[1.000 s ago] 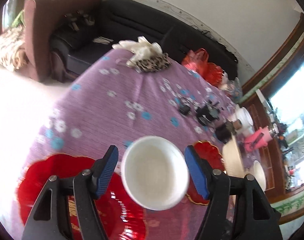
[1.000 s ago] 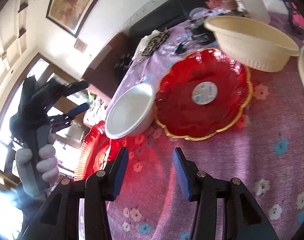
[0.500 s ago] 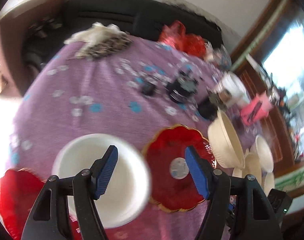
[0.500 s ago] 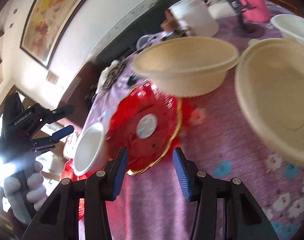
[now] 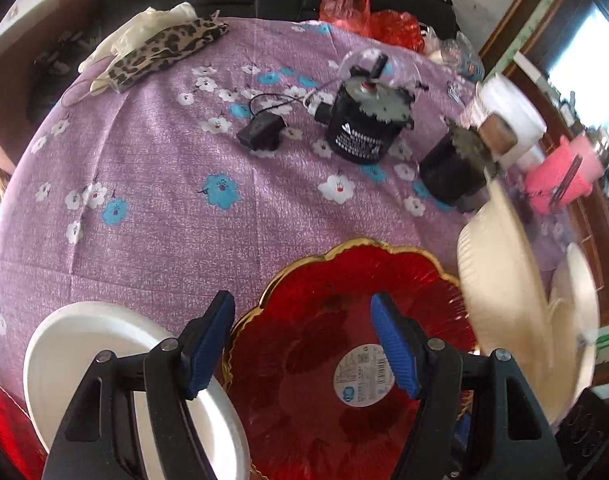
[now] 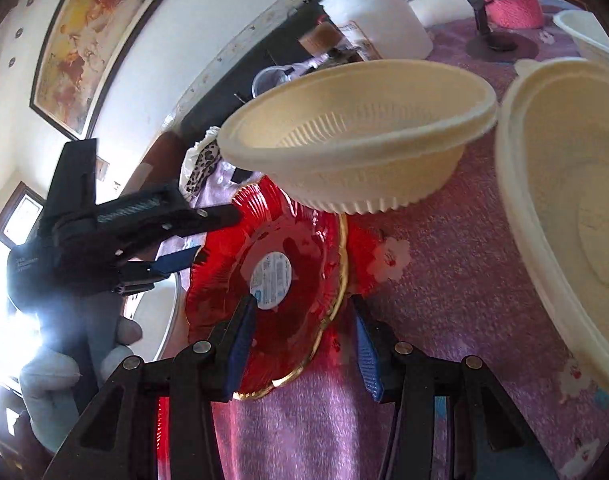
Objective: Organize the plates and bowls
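- Purple flowered cloth covers the counter (image 5: 152, 216), which carries everything.
- Cream ribbed bowls (image 6: 356, 136) stand at the right; likely light, thin-walled plastic, best taken at the rim.
- Red gold-edged plate (image 5: 344, 320) lies near the middle, probably stiff, glossy and slippery; its scalloped edge is the place to pinch.
- White bowl (image 5: 84, 352) sits just left of it.
- Left tongs (image 5: 302, 344) hang spread above the plate, empty.
- Right tongs (image 6: 302, 350) stand spread, straddling the plate's near edge, not pinching.

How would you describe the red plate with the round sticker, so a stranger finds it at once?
On the purple flowered tablecloth, look between the white bowl and the cream ribbed bowl. The red plate lies there; only it has a scalloped gold rim.
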Motion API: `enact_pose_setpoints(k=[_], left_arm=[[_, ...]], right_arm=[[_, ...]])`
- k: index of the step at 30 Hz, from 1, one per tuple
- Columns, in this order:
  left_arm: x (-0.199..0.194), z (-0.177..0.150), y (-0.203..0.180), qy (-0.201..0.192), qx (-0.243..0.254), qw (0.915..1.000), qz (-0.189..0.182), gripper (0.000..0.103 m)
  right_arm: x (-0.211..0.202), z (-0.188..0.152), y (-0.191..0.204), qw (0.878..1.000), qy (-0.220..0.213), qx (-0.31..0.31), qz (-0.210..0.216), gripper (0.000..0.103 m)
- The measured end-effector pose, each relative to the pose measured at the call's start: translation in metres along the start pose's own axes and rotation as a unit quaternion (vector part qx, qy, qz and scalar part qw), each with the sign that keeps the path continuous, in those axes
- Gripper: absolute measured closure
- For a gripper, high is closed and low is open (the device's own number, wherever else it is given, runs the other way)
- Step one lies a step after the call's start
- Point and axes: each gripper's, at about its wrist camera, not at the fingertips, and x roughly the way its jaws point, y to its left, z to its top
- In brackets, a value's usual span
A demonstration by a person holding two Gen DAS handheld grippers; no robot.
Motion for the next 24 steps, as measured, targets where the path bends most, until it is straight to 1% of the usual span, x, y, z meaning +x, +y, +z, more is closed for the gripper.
enact_pose_setpoints(k=[2, 3, 4, 5, 6, 7, 9, 12, 18, 24], left_arm=[[0.000, -0.002, -0.005, 0.002, 0.018, 0.9998, 0.009, 0.034], [-0.001, -0.003, -0.008, 0.003, 0.027, 0.9994, 0.020, 0.036], [-0.002, -0.004, -0.010, 0.002, 0.036, 0.9989, 0.031, 0.044], [-0.005, -0.006, -0.011, -0.002, 0.047, 0.9978, 0.047, 0.048], [-0.007, -0.006, -0.011, -0.005, 0.051, 0.9971, 0.056, 0.056], [-0.011, -0.007, -0.010, -0.009, 0.053, 0.9967, 0.060, 0.062], [-0.019, -0.008, -0.004, -0.014, 0.047, 0.9971, 0.057, 0.069], [-0.030, -0.011, 0.002, -0.022, 0.039, 0.9979, 0.047, 0.070], [-0.059, -0.022, 0.005, -0.048, 0.024, 0.9983, 0.024, 0.070], [-0.082, -0.046, 0.020, -0.058, -0.015, 0.9982, 0.001, 0.070]], right_arm=[[0.001, -0.001, 0.001, 1.000, 0.002, -0.007, 0.004, 0.052], [0.001, -0.004, 0.001, 1.000, 0.001, -0.008, 0.003, 0.052], [0.001, -0.004, 0.002, 1.000, 0.000, -0.008, 0.003, 0.052], [0.001, -0.004, 0.002, 1.000, 0.002, -0.008, 0.003, 0.052], [0.002, -0.003, 0.001, 1.000, 0.003, -0.007, 0.004, 0.054], [0.002, -0.003, 0.000, 1.000, 0.003, -0.004, 0.003, 0.056], [0.002, -0.002, -0.004, 1.000, 0.007, 0.004, 0.004, 0.060], [0.001, -0.002, -0.009, 1.000, 0.017, 0.019, 0.016, 0.064], [0.001, -0.004, -0.012, 0.997, 0.035, 0.049, 0.052, 0.065], [-0.007, -0.008, -0.006, 0.994, 0.045, 0.056, 0.083, 0.065]])
